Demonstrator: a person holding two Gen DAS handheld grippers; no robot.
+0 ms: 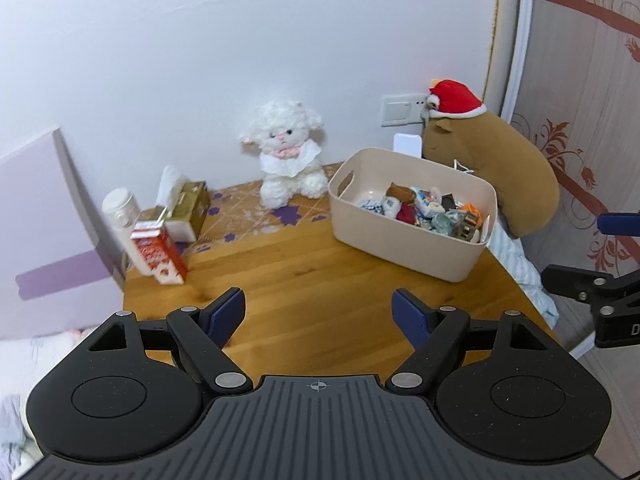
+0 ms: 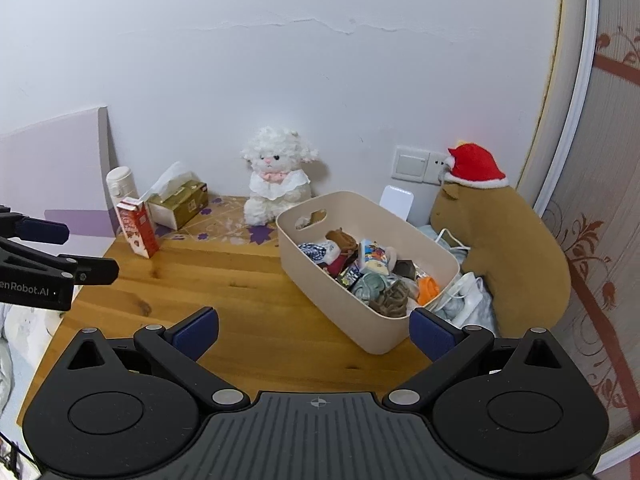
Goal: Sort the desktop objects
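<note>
Bin [image 2: 376, 336] near table's [image 1: 304, 280] right edge; mid-table bare.

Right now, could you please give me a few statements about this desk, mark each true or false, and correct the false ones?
1. The beige bin holds many small items. True.
2. The left gripper grips the red carton. False: its fingers are open and empty.
3. The white lamb plush sits against the wall. True.
4. The brown plush wears a blue hat. False: the hat is red.
5. The right gripper is shut. False: it is open.
</note>
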